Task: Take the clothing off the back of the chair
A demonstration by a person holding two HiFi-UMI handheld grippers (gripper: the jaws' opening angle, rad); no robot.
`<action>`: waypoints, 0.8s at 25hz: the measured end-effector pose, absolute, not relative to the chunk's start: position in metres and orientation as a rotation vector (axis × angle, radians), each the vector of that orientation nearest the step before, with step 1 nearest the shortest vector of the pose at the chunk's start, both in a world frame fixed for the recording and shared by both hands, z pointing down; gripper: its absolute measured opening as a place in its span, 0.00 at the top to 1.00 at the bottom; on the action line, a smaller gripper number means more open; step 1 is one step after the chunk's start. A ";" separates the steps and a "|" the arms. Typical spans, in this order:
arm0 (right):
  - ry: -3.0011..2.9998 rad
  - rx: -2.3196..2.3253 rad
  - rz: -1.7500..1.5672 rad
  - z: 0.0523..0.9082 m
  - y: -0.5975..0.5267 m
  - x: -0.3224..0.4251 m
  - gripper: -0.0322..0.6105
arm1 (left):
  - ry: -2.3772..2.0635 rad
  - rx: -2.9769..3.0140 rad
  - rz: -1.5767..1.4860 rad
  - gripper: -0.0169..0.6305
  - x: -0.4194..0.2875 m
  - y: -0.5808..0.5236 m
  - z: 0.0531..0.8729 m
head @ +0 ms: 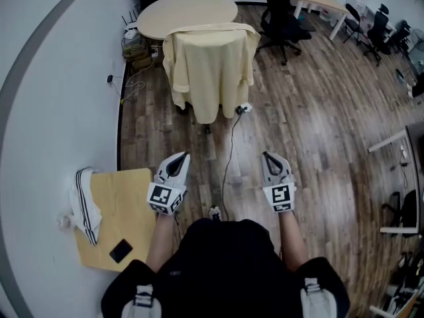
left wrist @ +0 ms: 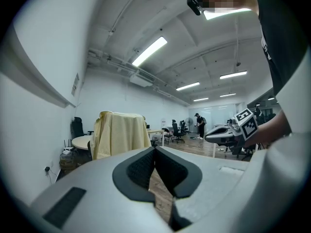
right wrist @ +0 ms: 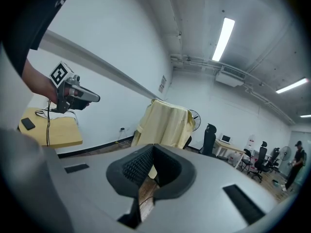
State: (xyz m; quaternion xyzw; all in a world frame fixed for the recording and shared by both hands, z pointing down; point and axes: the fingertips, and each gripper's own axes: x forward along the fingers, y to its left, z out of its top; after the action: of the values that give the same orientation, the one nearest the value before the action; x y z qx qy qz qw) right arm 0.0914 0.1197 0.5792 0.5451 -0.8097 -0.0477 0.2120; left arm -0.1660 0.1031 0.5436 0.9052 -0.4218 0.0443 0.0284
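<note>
Hanging draped over the chair (head: pixel 207 128) back beside the round table (head: pixel 185 12), pale yellow garment (head: pixel 211 68) was untouched, left gripper (head: pixel 181 158) and right gripper (head: pixel 267 156) both clenched, empty, well short of it.

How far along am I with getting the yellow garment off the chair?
Nothing is done: the yellow garment drapes the chair back. In hand: nothing; the left hand-held gripper and right hand-held gripper are shut, empty, well short of it. Remaining: approach, grip and lift it off.
</note>
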 end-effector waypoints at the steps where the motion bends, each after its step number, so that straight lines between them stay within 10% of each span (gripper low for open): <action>1: -2.244 1.522 -0.135 0.580 0.118 0.089 0.96 | -1.296 2.795 0.134 0.97 -0.169 0.100 0.545; 20: -2.222 1.556 -0.066 0.591 0.086 0.075 0.96 | -1.297 2.777 0.140 0.97 -0.194 0.059 0.548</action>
State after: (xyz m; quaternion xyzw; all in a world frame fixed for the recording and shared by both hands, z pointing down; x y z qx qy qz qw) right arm 0.0750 0.0857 0.5911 0.5604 -0.8001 -0.0238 0.2126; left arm -0.1938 0.0593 0.5477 0.9045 -0.4225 0.0456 0.0366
